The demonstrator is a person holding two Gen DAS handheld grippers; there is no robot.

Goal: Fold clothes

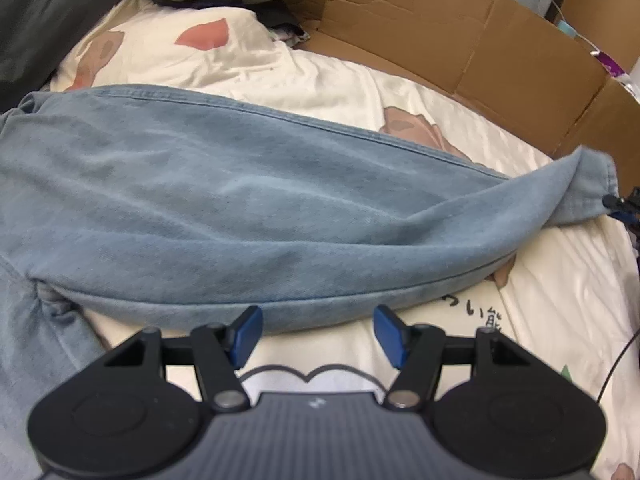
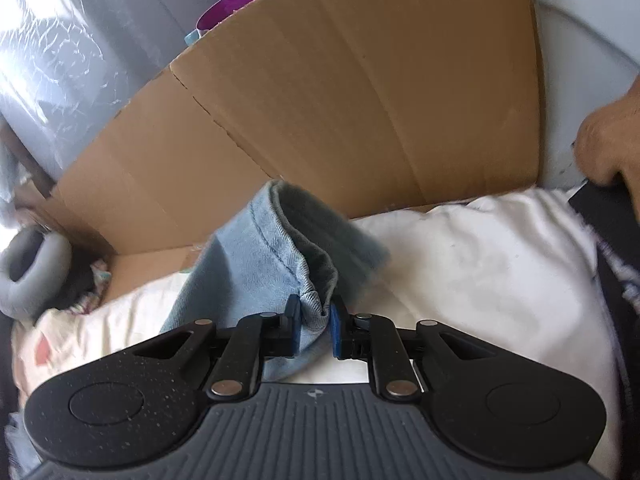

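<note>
My right gripper (image 2: 314, 326) has its fingers (image 2: 336, 332) clamped on the hem of the jeans (image 2: 256, 264), the denim bunched in a tight pleat between the blue pads at the lower centre of the right wrist view, with the cuff opening standing up just above them. My left gripper (image 1: 316, 334) has its fingers (image 1: 246, 334) well apart and holding nothing, poised just short of the near folded edge of the jeans (image 1: 224, 208), which run as one long leg across the middle of the left wrist view, from the wider part at the left edge to the cuff at the far right, where my other gripper's tip shows. The jeans lie on a bed (image 1: 560, 312) covered in a cream printed sheet, with a cardboard box (image 2: 360, 100) close behind. I judge the denim to be thick, fairly heavy and limp: it will sag and drag rather than hold a shape, but it is not slippery, and the stitched hem and side seam give firm places to grip. For the left, the near seam edge just ahead looks the sensible hold. Both grippers tilt downward toward the bed, the left more steeply. A hand (image 2: 608, 148) shows at the right edge of the right view.
</note>
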